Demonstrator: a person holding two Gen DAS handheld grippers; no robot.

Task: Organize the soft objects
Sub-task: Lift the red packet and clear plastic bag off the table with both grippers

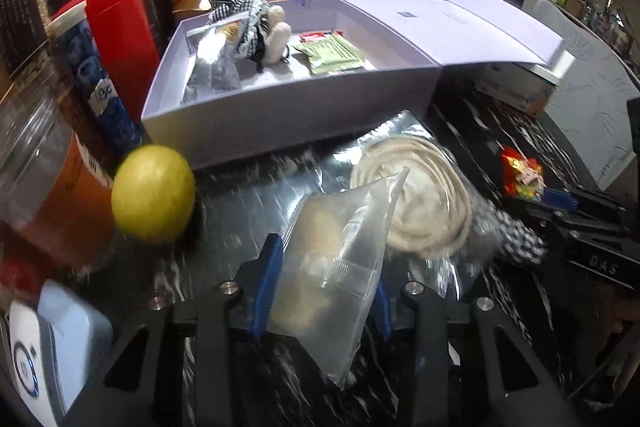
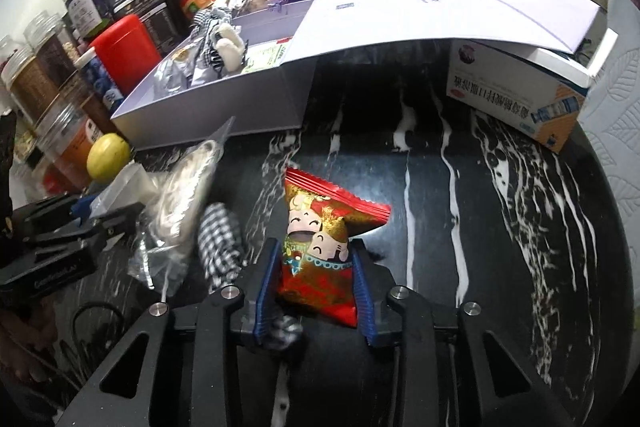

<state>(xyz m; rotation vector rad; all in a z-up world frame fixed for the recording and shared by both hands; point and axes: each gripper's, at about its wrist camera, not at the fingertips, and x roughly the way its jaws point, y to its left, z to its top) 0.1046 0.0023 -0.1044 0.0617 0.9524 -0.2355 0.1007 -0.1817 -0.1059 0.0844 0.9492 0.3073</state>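
Observation:
My left gripper is shut on a clear plastic bag with a beige soft item inside, held above the dark marble table. My right gripper is shut on a red snack packet with cartoon faces. The open lilac box stands ahead; inside lie a checkered plush toy, a silver foil bag and a green sachet. A bagged coil of cream rope and a checkered cloth lie on the table. The box also shows in the right wrist view.
A yellow lemon, a red canister, jars and pouches crowd the left. The box lid hangs open to the right over a medicine carton. The dark marble table lies in front of my right gripper.

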